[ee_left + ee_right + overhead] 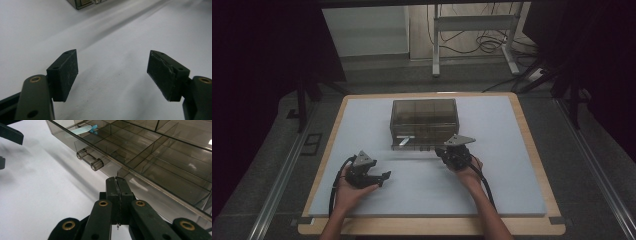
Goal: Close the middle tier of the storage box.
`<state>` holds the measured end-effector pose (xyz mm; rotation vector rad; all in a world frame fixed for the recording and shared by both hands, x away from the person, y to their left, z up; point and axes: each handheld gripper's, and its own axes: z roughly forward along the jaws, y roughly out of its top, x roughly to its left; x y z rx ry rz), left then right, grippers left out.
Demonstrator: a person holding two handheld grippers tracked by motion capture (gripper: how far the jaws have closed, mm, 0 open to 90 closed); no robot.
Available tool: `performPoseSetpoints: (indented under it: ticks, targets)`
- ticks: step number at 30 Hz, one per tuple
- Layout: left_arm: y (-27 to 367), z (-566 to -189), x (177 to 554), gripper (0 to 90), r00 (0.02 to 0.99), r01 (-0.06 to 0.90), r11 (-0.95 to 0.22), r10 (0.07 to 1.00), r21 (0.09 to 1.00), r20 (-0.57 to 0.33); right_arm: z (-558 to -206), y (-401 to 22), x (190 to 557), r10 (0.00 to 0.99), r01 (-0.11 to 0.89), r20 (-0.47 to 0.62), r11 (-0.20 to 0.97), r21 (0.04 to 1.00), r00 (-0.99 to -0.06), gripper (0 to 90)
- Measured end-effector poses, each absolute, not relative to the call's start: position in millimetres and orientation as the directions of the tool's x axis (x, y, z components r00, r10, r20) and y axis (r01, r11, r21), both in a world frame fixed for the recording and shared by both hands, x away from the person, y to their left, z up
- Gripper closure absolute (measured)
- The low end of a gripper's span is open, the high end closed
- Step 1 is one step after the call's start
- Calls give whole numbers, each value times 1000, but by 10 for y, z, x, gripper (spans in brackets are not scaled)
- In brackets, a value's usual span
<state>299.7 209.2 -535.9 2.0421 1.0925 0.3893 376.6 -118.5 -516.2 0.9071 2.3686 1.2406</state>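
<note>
Now, drawer (pixel 150 165): pulled partly out of organizer box (pixel 424 116).
Right gripper (pixel 117 182): fingers pressed together, empty, at drawer front.
Left gripper (pixel 112 72): fingers wide, empty.
Left: push drawer home.

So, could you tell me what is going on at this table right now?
A person holds a claw in each hand over a pale mat. The right claw, shut with nothing between its pads, sits at the front of a smoky clear plastic organizer box, beside its small cylindrical handle. The left claw is open over bare mat, away from the box. A light blue item lies in one compartment.
</note>
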Motion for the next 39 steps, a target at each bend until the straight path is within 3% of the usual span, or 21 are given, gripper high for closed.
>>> performPoseSetpoints:
  ticks: [39]
  targets:
    - [2076,-5364,2992,256,588,571,-336,804,749,-88,-5156,-1190,4001,704,429,30,398,811,-710,883]
